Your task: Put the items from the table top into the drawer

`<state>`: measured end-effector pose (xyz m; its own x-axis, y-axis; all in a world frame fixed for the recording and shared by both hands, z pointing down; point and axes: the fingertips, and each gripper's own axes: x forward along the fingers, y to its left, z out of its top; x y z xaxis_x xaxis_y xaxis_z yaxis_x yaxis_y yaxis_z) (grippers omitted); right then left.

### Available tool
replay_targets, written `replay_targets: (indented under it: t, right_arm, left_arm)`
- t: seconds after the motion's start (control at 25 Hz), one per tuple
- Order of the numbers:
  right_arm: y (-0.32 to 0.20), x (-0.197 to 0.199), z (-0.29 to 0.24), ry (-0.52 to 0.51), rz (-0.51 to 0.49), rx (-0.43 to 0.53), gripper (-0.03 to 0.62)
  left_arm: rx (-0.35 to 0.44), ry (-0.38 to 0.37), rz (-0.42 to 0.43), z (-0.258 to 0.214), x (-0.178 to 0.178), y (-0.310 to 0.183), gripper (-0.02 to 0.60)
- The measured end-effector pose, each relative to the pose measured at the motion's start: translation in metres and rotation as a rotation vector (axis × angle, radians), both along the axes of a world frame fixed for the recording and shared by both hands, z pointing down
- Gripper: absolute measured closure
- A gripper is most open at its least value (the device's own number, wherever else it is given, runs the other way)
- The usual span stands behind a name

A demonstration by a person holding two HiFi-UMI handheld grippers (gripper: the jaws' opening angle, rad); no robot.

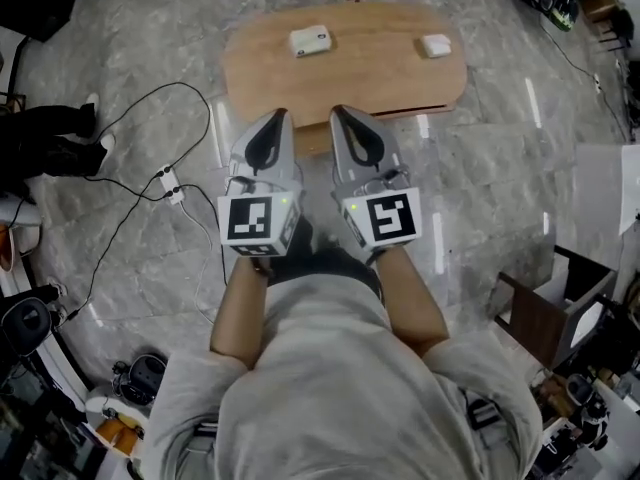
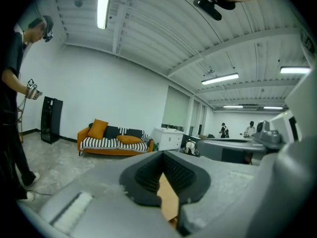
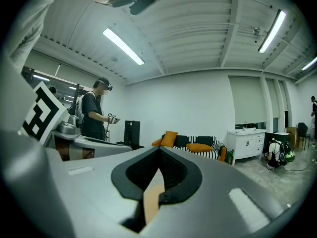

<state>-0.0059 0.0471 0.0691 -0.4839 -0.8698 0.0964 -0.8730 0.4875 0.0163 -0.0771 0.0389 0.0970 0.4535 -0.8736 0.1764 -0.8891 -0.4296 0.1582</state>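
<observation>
Head view: left hand-held gripper (image 1: pixel 278 118) and right hand-held gripper (image 1: pixel 340 116) side by side at counter (image 1: pixel 380 68) near edge, jaws pressed together, nothing held. I judge left white box (image 1: pixel 310 41), counter's far side, straight ahead of left; right white box (image 1: pixel 435 45), counter's right end, nearer right.

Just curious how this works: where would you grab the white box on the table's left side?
Probably from above, jaws across its two long edges: the white box lies flat and low on the table, long side across the view, nothing crowding it.
</observation>
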Motion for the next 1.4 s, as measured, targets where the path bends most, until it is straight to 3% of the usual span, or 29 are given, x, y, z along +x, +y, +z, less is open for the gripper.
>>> replay_targets:
  t: [0.24, 0.52, 0.92, 1.4]
  right_arm:
    - [-0.047, -0.011, 0.017, 0.01, 0.019, -0.026, 0.586]
    - [-0.1, 0.013, 0.067, -0.028, 0.044, -0.046, 0.588]
    - [-0.201, 0.045, 0.2, 0.011, 0.002, -0.194, 0.586]
    - [-0.284, 0.051, 0.338, 0.098, -0.069, -0.38, 0.586]
  left_arm:
    - [-0.035, 0.01, 0.033, 0.024, -0.005, -0.047, 0.563]
    - [-0.052, 0.013, 0.057, 0.067, 0.019, -0.103, 0.563]
    - [-0.187, -0.051, -0.033, 0.189, 0.03, -0.187, 0.563]
    - [-0.352, -0.042, -0.084, 0.328, 0.041, -0.254, 0.563]
